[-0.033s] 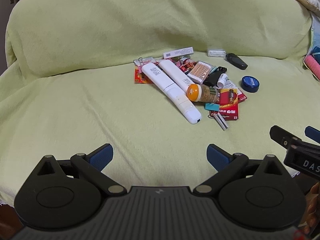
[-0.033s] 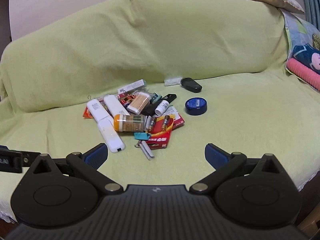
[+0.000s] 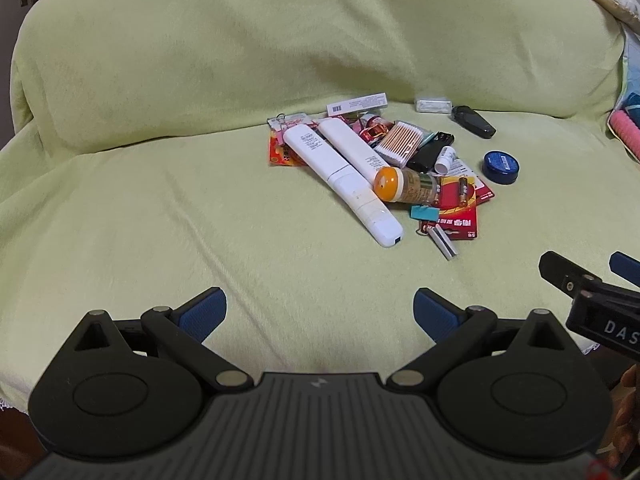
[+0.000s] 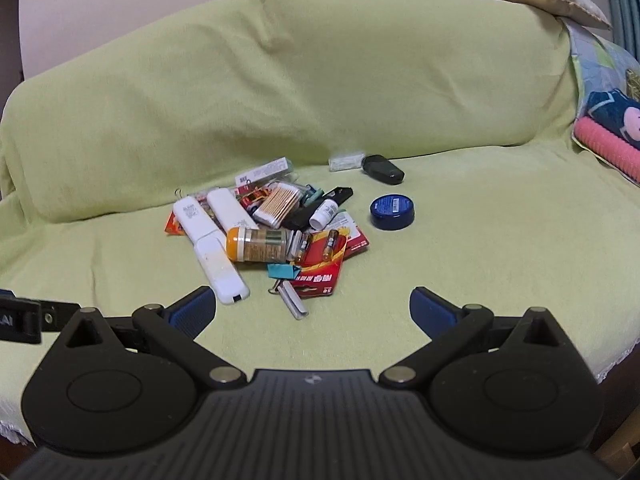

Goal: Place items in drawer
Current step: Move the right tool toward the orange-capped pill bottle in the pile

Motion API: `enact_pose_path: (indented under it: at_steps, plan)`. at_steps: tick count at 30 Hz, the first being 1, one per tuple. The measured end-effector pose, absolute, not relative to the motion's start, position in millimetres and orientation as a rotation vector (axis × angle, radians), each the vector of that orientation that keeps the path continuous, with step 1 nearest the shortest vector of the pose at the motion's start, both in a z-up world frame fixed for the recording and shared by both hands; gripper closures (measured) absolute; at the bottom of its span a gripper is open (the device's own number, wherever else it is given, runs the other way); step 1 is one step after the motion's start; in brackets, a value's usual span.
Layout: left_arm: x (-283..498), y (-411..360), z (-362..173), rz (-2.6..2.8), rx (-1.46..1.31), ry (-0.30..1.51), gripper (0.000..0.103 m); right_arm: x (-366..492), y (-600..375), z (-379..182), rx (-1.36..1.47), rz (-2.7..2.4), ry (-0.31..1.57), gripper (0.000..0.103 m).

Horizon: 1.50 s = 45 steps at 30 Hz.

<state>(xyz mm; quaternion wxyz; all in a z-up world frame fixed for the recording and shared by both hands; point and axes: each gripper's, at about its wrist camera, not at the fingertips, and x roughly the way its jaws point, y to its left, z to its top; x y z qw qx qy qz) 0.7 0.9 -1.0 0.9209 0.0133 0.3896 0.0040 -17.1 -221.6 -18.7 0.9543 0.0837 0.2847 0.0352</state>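
both hand-held grippers spread, empty; item pile (image 4: 276, 232) on sofa (image 4: 460, 248) ahead, well apart.

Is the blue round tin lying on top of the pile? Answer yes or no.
No, the blue round tin sits alone on the green cover, apart from the pile's right edge.

Bare green cover (image 3: 168, 220) wide ahead of both tools — only the heaped clutter (image 3: 384, 168) mid-seat.

— How's the light?
— Soft, even indoor light with faint shadows; slight sheen on the white remotes (image 3: 340, 168).
— Sharpness?
— Centre mostly crisp, right view slightly softer. Fisheye bends the sofa (image 4: 280, 80) edges; corners darken.
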Motion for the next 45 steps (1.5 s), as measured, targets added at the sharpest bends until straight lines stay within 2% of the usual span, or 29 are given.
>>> enact_pose_path:
  at_steps: [6,9,34,45]
  plan:
    - [4,5,-6,-0.017,-0.003,0.806,0.003,-35,-222,-19,0.177,0.012,0.583,0.001]
    - [6,1,-7,-0.020,0.003,0.811,0.003,-19,-227,-28,0.143,0.008,0.644,0.001]
    - [64,-7,-51,-0.003,0.026,0.898,0.003,12,-214,-50,-0.245,0.066,0.538,0.001]
    - [87,-3,-62,0.011,0.029,0.909,0.003,36,-207,-62,-0.210,0.108,0.566,0.001]
